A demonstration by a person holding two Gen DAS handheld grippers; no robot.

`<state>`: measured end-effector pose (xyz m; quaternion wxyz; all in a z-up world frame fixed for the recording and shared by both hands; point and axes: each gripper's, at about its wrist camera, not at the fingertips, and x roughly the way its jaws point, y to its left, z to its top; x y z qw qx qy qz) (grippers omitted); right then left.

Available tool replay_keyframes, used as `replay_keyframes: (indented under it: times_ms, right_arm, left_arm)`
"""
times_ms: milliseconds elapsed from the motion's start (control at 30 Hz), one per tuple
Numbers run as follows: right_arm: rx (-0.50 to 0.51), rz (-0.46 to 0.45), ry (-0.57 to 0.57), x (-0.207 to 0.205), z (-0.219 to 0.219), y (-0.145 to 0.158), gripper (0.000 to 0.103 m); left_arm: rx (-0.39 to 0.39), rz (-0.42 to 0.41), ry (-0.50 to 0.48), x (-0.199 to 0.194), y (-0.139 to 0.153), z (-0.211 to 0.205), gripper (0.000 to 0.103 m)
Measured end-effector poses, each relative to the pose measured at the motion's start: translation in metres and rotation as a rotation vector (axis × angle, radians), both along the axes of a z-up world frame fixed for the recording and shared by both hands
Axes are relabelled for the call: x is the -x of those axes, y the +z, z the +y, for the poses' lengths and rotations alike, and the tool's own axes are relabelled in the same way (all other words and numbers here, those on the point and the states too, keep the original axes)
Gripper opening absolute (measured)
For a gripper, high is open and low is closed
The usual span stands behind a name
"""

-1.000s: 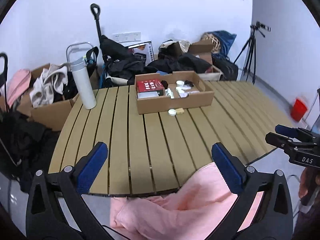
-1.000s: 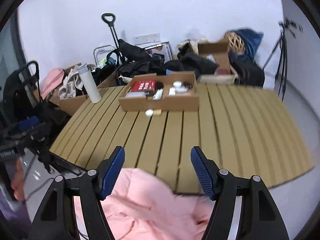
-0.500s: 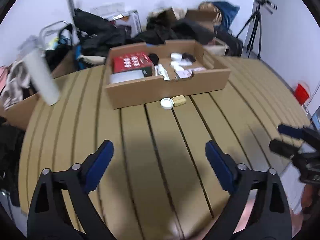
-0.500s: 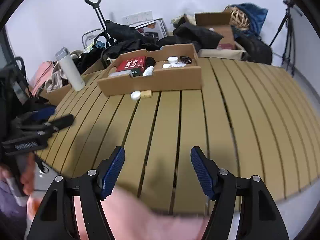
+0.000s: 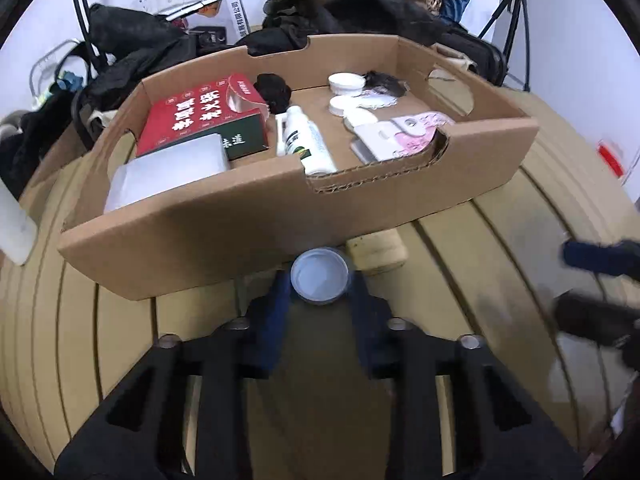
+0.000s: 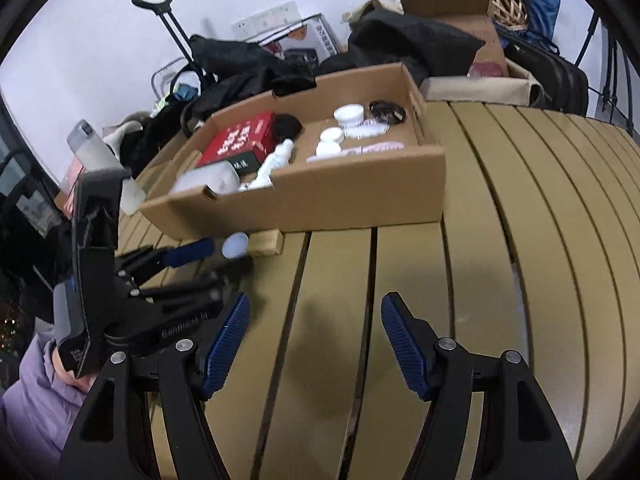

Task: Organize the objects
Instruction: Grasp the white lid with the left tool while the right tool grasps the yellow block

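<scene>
Left gripper (image 5: pixel 319 280) pinching white lid (image 5: pixel 319 276), jaws just closed, right gripper (image 6: pixel 314 332) spread, blurred.

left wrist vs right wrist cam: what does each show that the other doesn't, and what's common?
Left wrist only: a tripod at the wall, and the left gripper seen from behind, jaws just closed around the white cap.
Right wrist only: the open right gripper over bare slats, a woven ball, a lilac sleeve.
Both: the cardboard tray, the red box, the tan block.
</scene>
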<state>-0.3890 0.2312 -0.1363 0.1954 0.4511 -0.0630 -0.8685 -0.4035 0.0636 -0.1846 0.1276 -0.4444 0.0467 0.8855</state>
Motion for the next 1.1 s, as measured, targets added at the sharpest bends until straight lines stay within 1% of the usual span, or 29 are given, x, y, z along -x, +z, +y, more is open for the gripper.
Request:
replay_keyframes:
  times_ms: [67, 167, 267, 333, 400, 433, 467, 500, 533, 567, 600, 667, 700, 733, 800, 867, 933, 1000, 1100]
  right_arm:
    - [-0.007, -0.007, 0.011, 0.004, -0.008, -0.007, 0.072]
    - [-0.031, -0.029, 0.048, 0.012, -0.028, -0.018, 0.072]
    - [-0.098, 0.012, 0.085, 0.019, -0.058, -0.015, 0.072]
    - [-0.134, 0.028, 0.069, 0.032, -0.078, -0.014, 0.072]
    - [-0.133, 0.003, 0.037, 0.045, -0.09, -0.021, 0.072]
    - [-0.139, -0.022, -0.005, 0.052, -0.095, -0.028, 0.072]
    - [-0.16, -0.024, -0.037, 0.054, -0.098, -0.031, 0.071]
    - [-0.185, 0.009, -0.056, 0.054, -0.102, -0.032, 0.07]
    - [-0.224, 0.057, -0.069, 0.051, -0.107, -0.033, 0.059]
    - [-0.265, 0.086, -0.084, 0.05, -0.109, -0.034, 0.05]
    - [-0.274, 0.089, -0.09, 0.049, -0.109, -0.034, 0.034]
    - [-0.234, 0.083, -0.101, 0.048, -0.102, -0.032, 0.034]
    - [-0.244, 0.083, -0.104, 0.047, -0.1, -0.032, 0.034]
    - [-0.254, 0.082, -0.107, 0.043, -0.096, -0.031, 0.034]
    - [-0.222, 0.072, -0.106, 0.033, -0.089, -0.028, 0.034]
    - [-0.196, 0.081, -0.124, 0.013, -0.079, -0.013, 0.034]
    - [-0.142, 0.104, -0.138, -0.012, -0.064, 0.008, 0.034]
    - [-0.104, 0.126, -0.152, -0.049, -0.044, 0.032, 0.034]
    - [-0.101, 0.16, -0.158, -0.097, -0.021, 0.064, 0.034]
  left_arm:
    - [-0.022, -0.022, 0.018, -0.003, 0.003, -0.006, 0.025]
    - [-0.042, -0.008, 0.058, -0.017, 0.016, -0.024, 0.025]
    - [-0.086, 0.004, 0.148, -0.04, 0.028, -0.055, 0.025]
    - [-0.108, -0.007, 0.22, -0.056, 0.031, -0.076, 0.025]
    - [-0.121, -0.019, 0.273, -0.069, 0.033, -0.091, 0.025]
    - [-0.124, -0.021, 0.294, -0.078, 0.034, -0.098, 0.025]
    - [-0.123, -0.02, 0.307, -0.084, 0.035, -0.101, 0.025]
    - [-0.117, -0.019, 0.317, -0.09, 0.037, -0.104, 0.025]
    - [-0.112, -0.015, 0.329, -0.095, 0.04, -0.106, 0.025]
    - [-0.119, -0.008, 0.332, -0.098, 0.042, -0.108, 0.025]
    - [-0.133, 0.0, 0.33, -0.102, 0.045, -0.108, 0.025]
    - [-0.164, 0.018, 0.324, -0.107, 0.053, -0.107, 0.025]
    - [-0.162, 0.021, 0.322, -0.108, 0.055, -0.106, 0.025]
    - [-0.153, 0.029, 0.321, -0.11, 0.06, -0.104, 0.025]
    - [-0.136, 0.047, 0.315, -0.117, 0.07, -0.102, 0.025]
    - [-0.128, 0.068, 0.317, -0.128, 0.081, -0.1, 0.025]
    - [-0.146, 0.09, 0.321, -0.142, 0.092, -0.099, 0.025]
    - [-0.175, 0.082, 0.313, -0.157, 0.099, -0.095, 0.025]
    - [-0.165, 0.091, 0.276, -0.18, 0.112, -0.083, 0.025]
